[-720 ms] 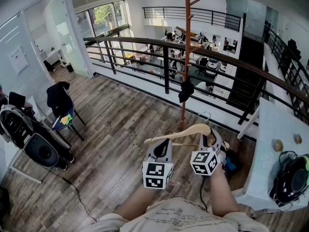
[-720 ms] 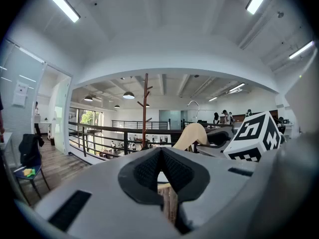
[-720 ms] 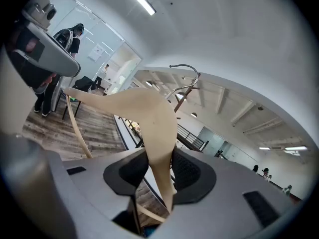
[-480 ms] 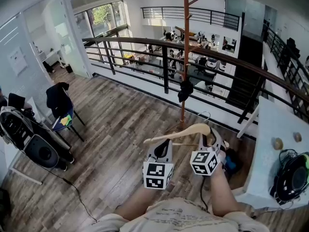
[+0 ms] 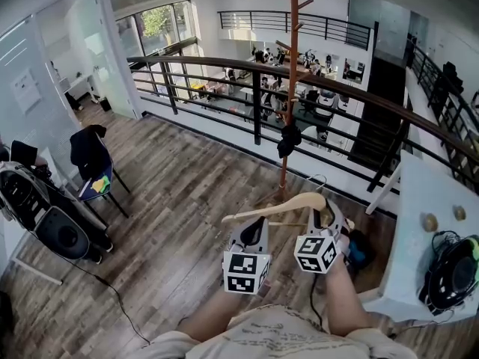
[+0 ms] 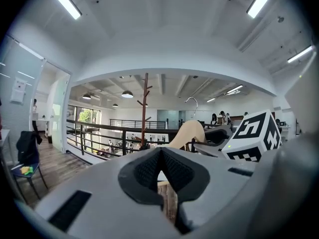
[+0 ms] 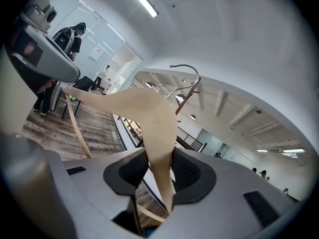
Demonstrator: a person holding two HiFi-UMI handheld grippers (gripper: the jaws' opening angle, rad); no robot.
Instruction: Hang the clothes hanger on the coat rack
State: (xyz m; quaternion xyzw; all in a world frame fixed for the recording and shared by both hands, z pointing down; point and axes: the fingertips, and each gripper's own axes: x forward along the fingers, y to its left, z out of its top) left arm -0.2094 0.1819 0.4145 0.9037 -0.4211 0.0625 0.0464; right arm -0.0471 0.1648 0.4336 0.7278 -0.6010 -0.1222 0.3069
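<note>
The right tongs [image 7: 159, 169] are clamped on one arm of the wooden clothes hanger [image 7: 149, 114]. It is held in the air in front of the person with its metal hook [image 7: 186, 76] up and its other arm reaching over toward the left tongs [image 6: 160, 159]. The left tongs are closed together with nothing between them, and the coat rack [image 5: 290, 88] stands well apart beyond, by the railing [image 5: 257, 109], with a dark garment [image 5: 288, 140] hanging on its pole.

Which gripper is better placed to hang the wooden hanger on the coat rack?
Right: the right gripper clamps the wooden hanger, facing the coat rack; the left gripper is shut and empty.
</note>
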